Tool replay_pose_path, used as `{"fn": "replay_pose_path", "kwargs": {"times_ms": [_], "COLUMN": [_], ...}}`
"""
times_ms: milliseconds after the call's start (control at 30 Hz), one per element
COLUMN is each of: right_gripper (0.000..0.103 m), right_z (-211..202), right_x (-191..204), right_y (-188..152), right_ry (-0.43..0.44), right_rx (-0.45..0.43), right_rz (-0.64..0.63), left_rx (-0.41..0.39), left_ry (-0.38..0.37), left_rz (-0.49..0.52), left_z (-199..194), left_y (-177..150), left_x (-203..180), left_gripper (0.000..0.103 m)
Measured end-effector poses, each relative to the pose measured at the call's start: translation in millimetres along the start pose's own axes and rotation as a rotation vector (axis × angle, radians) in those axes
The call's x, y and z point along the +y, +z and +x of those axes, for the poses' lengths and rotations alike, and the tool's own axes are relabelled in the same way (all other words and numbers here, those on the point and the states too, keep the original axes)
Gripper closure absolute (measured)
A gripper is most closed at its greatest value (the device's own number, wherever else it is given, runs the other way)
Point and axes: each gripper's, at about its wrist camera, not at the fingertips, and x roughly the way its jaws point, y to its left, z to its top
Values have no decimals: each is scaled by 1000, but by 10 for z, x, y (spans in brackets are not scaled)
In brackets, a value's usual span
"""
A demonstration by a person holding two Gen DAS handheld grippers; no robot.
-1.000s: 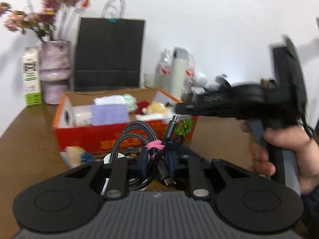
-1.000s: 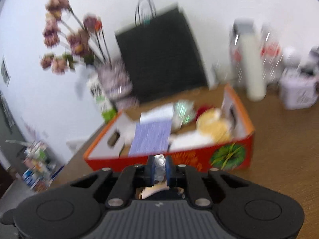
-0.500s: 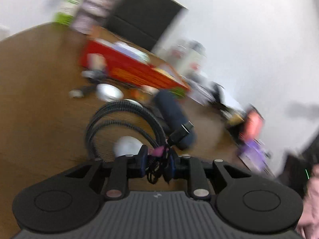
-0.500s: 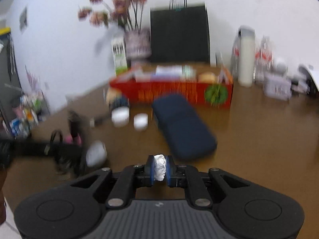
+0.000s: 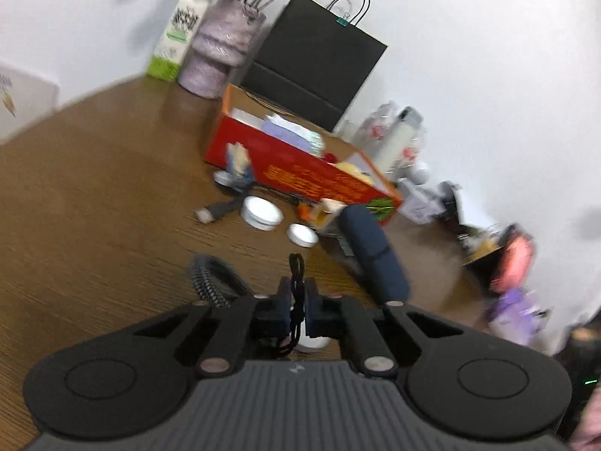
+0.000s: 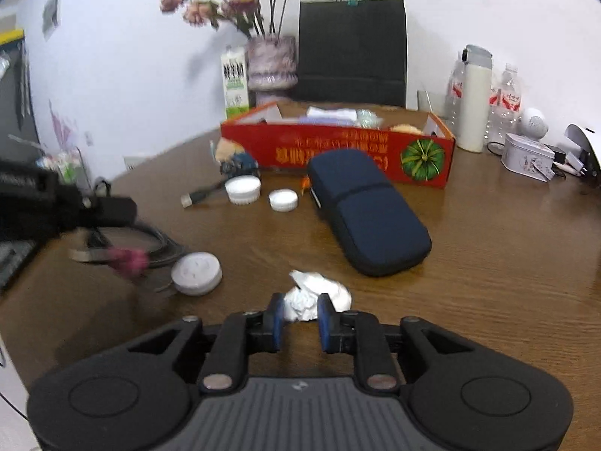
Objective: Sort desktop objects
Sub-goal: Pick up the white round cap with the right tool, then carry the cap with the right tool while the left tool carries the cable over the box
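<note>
On brown wooden table (image 6: 507, 248), against white wall (image 6: 131, 37): red box (image 6: 338, 150), black bag (image 6: 351, 49).

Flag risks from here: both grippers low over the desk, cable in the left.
1. Left gripper pinches only a thin black cord; the braided cable coil may slip or drag.
2. Right gripper jaws are opening around the crumpled paper; it could stick to a pad.
3. White cap beside the cable could get swept.
</note>
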Motion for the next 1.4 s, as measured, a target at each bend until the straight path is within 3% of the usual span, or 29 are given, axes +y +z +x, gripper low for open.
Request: {"fn": "replay_pose_path", "kwargs": {"times_ms": [67, 167, 267, 333, 400, 467, 633, 700, 800, 867, 900, 1000, 1100, 1233, 1400], "right_gripper": [64, 65, 64, 62, 62, 65, 65, 65, 65, 65, 65, 65, 65, 65, 65], "right_z": [-35, -54, 107, 278, 448, 517, 339, 138, -124, -233, -250, -291, -305, -410, -526], "right_x": [68, 201, 352, 469, 557, 573, 286, 134, -66, -183, -234, -353, -347, -253, -238], "right_y": [16, 71, 187, 244, 282, 293, 322, 330, 334, 284, 271, 165, 103, 82, 240], "right_ry": [-32, 67, 154, 187, 176, 158, 132, 87, 58, 21, 3, -17, -8, 28, 52], "right_rx": [-31, -56, -34, -8, 34, 33, -10, -68, -122, -122, -114, -91, -85, -123, -179], "right_rz": [-32, -91, -111, -140, -146, -137, -23, 4, 33, 45, 52, 83, 87, 66, 55], "left_rx": [29, 100, 77, 18, -35, -33, 69, 122, 159, 142, 138, 158, 100, 22, -58], "left_ry": [40, 44, 49, 71, 94, 102, -39, -1, 42, 48, 80, 68, 75, -10, -82], "left_rz": [11, 10, 26, 49, 80, 126, 349, 437, 449, 414, 387, 228, 200, 146, 141], "left_z": [71, 165, 84, -27, -127, -150, 63, 228, 355, 349, 357, 269, 37, -252, -270], "left_y": [-23, -51, -62, -41, -19, 0, -181, -261, -272, -228, -199, -115, -144, -51, 390], "left_x": [37, 140, 174, 168, 163, 130, -215, -337, -304, -241, -226, -79, -157, -310, -444], "left_gripper": [96, 95, 89, 52, 45, 43, 24, 24, 27, 54, 86, 87, 88, 88, 88]}}
